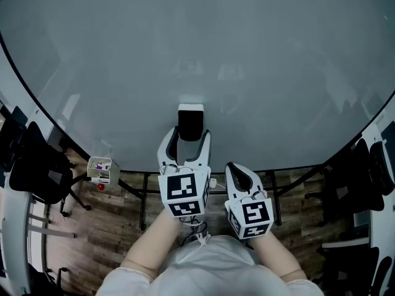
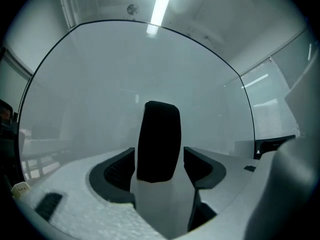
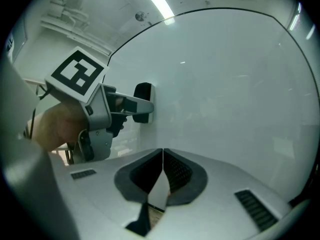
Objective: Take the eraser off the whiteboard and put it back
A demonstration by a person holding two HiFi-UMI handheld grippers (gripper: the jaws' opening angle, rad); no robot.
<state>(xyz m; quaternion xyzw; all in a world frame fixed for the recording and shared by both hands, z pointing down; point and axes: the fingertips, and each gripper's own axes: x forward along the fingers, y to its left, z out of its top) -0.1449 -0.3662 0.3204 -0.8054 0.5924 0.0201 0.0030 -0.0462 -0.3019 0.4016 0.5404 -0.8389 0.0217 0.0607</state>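
Observation:
A white-bodied eraser (image 1: 191,123) with a black felt face sticks to the large whiteboard (image 1: 197,48), near its lower edge. My left gripper (image 1: 189,135) is open, its jaws standing either side of the eraser without pressing it. In the left gripper view the eraser (image 2: 158,141) fills the space between the dark pads (image 2: 119,171), with a narrow gap at each side. The right gripper (image 1: 238,168) hangs back from the board to the right, shut and empty. From the right gripper view (image 3: 163,153) I see the left gripper (image 3: 145,105) level against the board at the eraser (image 3: 143,95).
Dark office chairs stand at the left (image 1: 37,171) and right (image 1: 367,171) edges. A small white holder (image 1: 102,169) with pens sits below the board's lower left edge. The board's black stand legs (image 1: 143,202) rest on wood flooring.

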